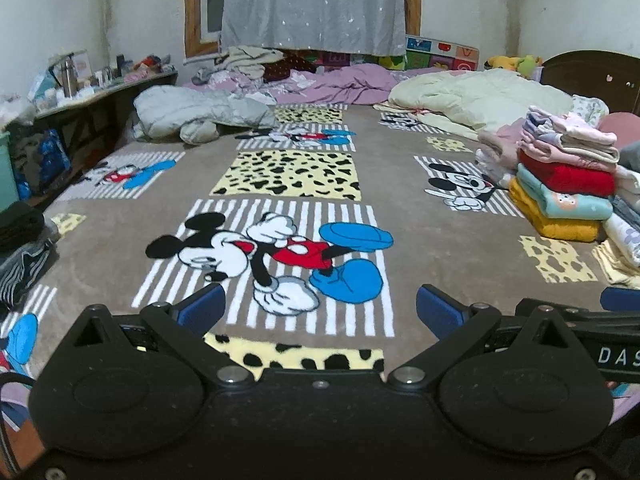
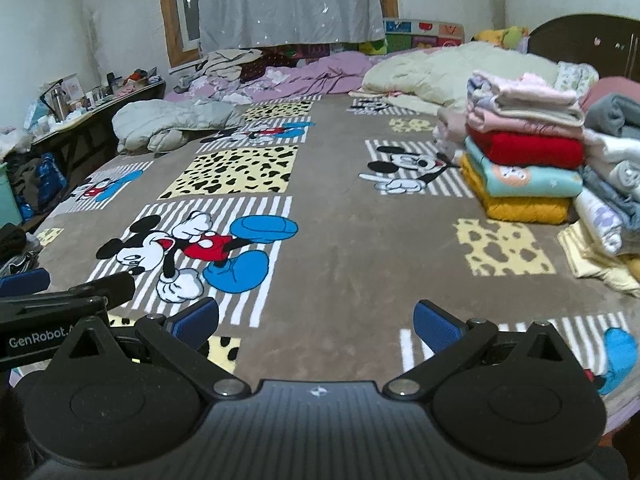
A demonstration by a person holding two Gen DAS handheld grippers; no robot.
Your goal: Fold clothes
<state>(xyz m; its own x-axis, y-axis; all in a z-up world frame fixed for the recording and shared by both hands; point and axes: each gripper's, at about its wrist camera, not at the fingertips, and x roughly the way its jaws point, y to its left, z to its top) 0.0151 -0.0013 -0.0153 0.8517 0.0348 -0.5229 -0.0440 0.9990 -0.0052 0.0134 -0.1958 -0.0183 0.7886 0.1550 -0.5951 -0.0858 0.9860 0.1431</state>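
Currently both the left tongs (image 1: 320,308) and right tongs (image 2: 316,320) hover spread, empty, above the blanket (image 1: 420,216).

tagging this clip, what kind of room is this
Most likely a bedroom: a wide bed under a cartoon blanket, rumpled quilts by the curtained window, and a stack of folded clothes.

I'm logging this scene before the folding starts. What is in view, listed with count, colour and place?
blanket: one, brown with cartoon mouse panels, covering the bed.
folded stack: one pile, pink, red, teal, mustard layers, right side of bed.
loose clothes: several, grey, white, pale yellow, right of the stack.
puffy jacket: one, pale grey, far left of bed.
quilt: one, cream, far right.
purple bedding: one, rumpled, far end.
curtain: one, grey, over window.
shelf: one, dark, cluttered, left wall.
left claw: open, empty.
right claw: open, empty.
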